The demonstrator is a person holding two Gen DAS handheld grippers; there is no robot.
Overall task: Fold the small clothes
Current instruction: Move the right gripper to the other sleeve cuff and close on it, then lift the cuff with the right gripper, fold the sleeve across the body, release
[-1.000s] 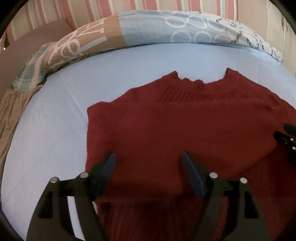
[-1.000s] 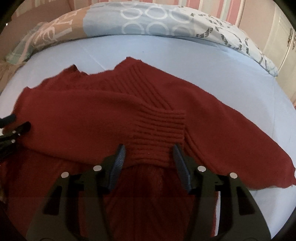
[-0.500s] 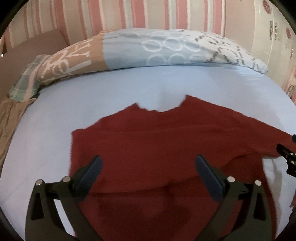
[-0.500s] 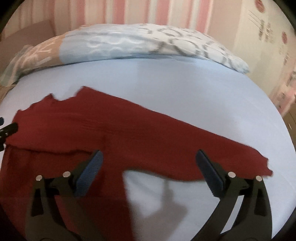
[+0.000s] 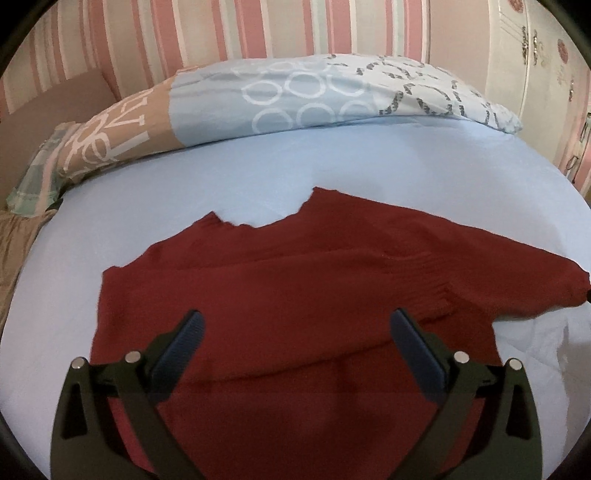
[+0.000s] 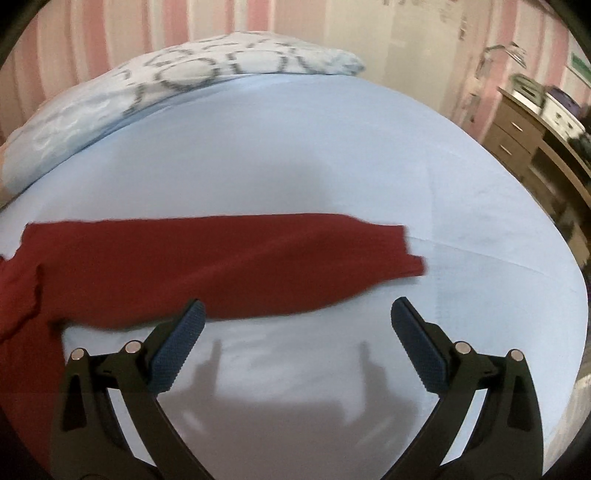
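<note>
Red knit sweater [image 5: 295,295] lies flat on the bed's light-blue sheet [image 5: 221,177], neckline toward the far side, one sleeve folded across the body with its ribbed cuff [image 5: 436,291] right of centre. Other sleeve [image 6: 240,258] stretches out right over the sheet, blurred in the right wrist view. Left claw [image 5: 293,332] spread wide above the sweater's near half, nothing gripped. Right claw [image 6: 295,325] also released, wide apart over bare sheet just near of the outstretched sleeve, its shadow on the sheet. Patterned duvet [image 5: 295,96] bunched along the far edge, striped wall [image 5: 258,29] behind. Wooden drawers [image 6: 524,133] far right.
</note>
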